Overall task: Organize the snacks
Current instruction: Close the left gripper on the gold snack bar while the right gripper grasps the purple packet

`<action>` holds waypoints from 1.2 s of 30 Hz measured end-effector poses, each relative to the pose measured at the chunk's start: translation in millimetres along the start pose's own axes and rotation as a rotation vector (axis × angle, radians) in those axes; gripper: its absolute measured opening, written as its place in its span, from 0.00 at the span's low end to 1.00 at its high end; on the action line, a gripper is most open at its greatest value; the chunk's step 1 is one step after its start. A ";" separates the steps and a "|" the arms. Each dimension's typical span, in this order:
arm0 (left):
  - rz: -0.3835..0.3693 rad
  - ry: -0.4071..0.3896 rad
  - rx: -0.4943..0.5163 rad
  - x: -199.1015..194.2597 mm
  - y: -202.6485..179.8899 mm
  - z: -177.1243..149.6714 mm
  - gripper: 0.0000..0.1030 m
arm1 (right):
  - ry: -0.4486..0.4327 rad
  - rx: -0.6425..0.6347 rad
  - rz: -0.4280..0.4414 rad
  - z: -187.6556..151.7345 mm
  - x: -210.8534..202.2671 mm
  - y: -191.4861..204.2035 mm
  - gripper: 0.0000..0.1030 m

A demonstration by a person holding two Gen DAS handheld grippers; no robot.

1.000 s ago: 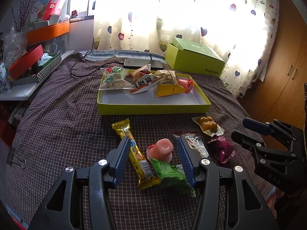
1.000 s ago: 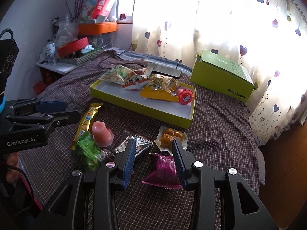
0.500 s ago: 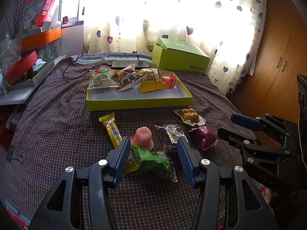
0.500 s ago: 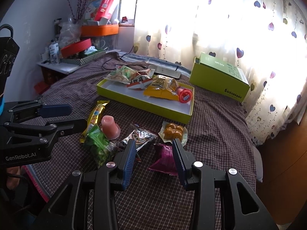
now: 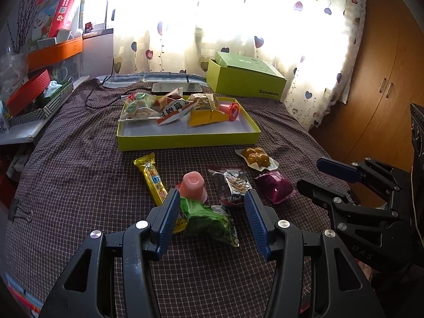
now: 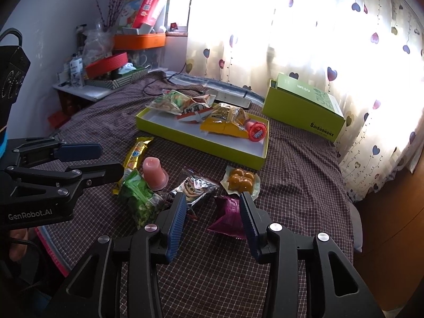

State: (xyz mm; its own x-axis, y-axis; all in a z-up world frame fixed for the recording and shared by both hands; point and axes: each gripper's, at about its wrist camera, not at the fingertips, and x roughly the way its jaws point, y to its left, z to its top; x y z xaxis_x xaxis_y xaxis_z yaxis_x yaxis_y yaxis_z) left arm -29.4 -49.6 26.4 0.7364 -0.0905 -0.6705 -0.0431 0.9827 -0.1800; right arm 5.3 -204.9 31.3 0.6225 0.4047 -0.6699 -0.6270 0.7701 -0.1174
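A yellow-green tray (image 5: pixel 185 141) (image 6: pixel 212 145) on the checked cloth holds several snack packs and a pink jelly cup. In front of it lie a yellow bar (image 5: pixel 152 179), a pink jelly cup (image 5: pixel 193 186) (image 6: pixel 153 172), a green packet (image 5: pixel 206 220) (image 6: pixel 137 193), a silver packet (image 5: pixel 233 182) (image 6: pixel 194 186), a purple packet (image 5: pixel 274 186) (image 6: pixel 228 218) and an orange pastry (image 5: pixel 256 156) (image 6: pixel 241 179). My left gripper (image 5: pixel 210 209) is open and empty above the green packet. My right gripper (image 6: pixel 212 206) is open and empty above the purple and silver packets.
A closed green box (image 5: pixel 246 79) (image 6: pixel 304 111) stands behind the tray by the curtain. A phone (image 5: pixel 176 87) and a cable lie at the back. Cluttered shelves with boxes (image 5: pixel 39 90) are at the left. A wooden cupboard (image 5: pixel 384 92) is at the right.
Both grippers have pulled back and risen from the loose snacks, which now sit farther ahead. Both stay open and empty. No snack has moved.
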 end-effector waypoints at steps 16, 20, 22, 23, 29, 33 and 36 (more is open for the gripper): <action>0.041 0.059 -0.086 29.7 26.0 2.2 0.50 | 0.052 0.047 0.042 3.7 36.0 -19.0 0.42; 0.064 0.075 -0.132 40.9 40.8 4.0 0.50 | 0.056 0.071 0.045 4.4 44.6 -28.0 0.43; 0.080 0.087 -0.144 48.0 45.7 4.5 0.50 | 0.056 0.082 0.044 4.6 47.2 -33.0 0.43; 0.090 0.092 -0.150 51.6 47.9 4.8 0.50 | 0.056 0.089 0.044 4.2 48.3 -36.2 0.43; 0.118 0.107 -0.178 68.6 58.7 6.6 0.50 | 0.067 0.116 0.037 0.8 54.0 -50.3 0.43; 0.130 0.121 -0.196 78.0 65.8 7.1 0.50 | 0.080 0.137 0.037 -3.0 57.9 -57.1 0.43; 0.133 0.128 -0.199 83.1 68.4 7.5 0.50 | 0.086 0.151 0.048 -5.5 60.5 -59.3 0.43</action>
State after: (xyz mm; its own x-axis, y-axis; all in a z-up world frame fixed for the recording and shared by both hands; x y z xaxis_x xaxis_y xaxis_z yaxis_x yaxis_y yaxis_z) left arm 33.9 11.3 -36.2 0.6249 0.0049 -0.7807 -0.2745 0.9375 -0.2138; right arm 77.5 -228.8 -6.3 0.5471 0.4036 -0.7333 -0.5733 0.8190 0.0229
